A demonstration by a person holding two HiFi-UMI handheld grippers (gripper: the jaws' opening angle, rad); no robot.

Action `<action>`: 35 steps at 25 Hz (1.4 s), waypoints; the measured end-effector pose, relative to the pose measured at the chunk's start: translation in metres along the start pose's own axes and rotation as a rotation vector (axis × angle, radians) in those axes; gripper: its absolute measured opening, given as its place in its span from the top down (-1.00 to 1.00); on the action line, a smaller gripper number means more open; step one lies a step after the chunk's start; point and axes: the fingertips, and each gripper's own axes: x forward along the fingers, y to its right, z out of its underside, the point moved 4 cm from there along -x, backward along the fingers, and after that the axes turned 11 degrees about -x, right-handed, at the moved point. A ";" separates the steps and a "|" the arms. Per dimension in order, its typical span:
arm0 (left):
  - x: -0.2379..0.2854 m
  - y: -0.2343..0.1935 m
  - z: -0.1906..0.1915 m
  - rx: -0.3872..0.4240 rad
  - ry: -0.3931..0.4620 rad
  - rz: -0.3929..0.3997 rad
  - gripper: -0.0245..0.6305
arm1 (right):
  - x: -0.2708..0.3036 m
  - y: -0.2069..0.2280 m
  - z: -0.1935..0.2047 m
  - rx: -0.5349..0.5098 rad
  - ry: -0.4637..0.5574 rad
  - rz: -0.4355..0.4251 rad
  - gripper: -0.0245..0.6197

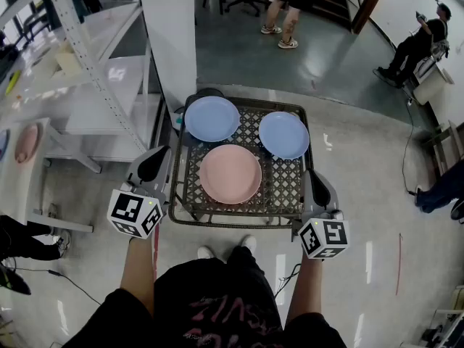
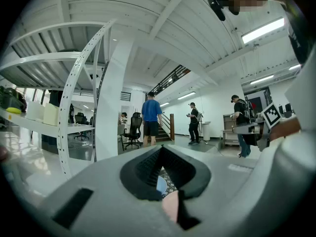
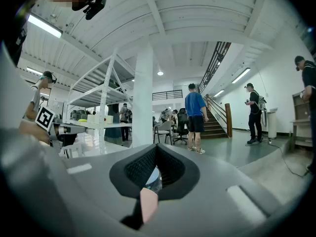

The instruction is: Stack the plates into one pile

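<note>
Your left gripper (image 1: 154, 164) and right gripper (image 1: 320, 188) sit just outside the lower-left and lower-right corners of the wicker tray (image 1: 239, 219). Both have their jaws closed tip to tip with nothing between them. No pile yet: all three plates lie flat on the tray at frame centre, with the pink plate (image 1: 230, 173) nearest you, the left blue plate (image 1: 212, 118) above it, and the right blue plate (image 1: 283, 134) upper right.

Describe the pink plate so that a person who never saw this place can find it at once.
In front of the white pillar stands a lattice-top table with three plates. The pink plate lies nearest the person, in front of the two blue plates; it alone is not blue.
</note>
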 end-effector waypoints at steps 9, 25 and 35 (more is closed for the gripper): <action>0.000 0.006 0.005 -0.003 -0.008 0.014 0.94 | 0.000 -0.005 0.002 0.002 -0.005 -0.013 0.89; 0.000 0.011 0.019 -0.027 -0.032 0.035 0.94 | -0.003 -0.012 0.009 0.016 -0.029 -0.012 0.89; 0.018 0.015 0.027 -0.029 -0.066 0.029 0.94 | 0.009 0.001 0.018 0.044 -0.035 -0.021 0.89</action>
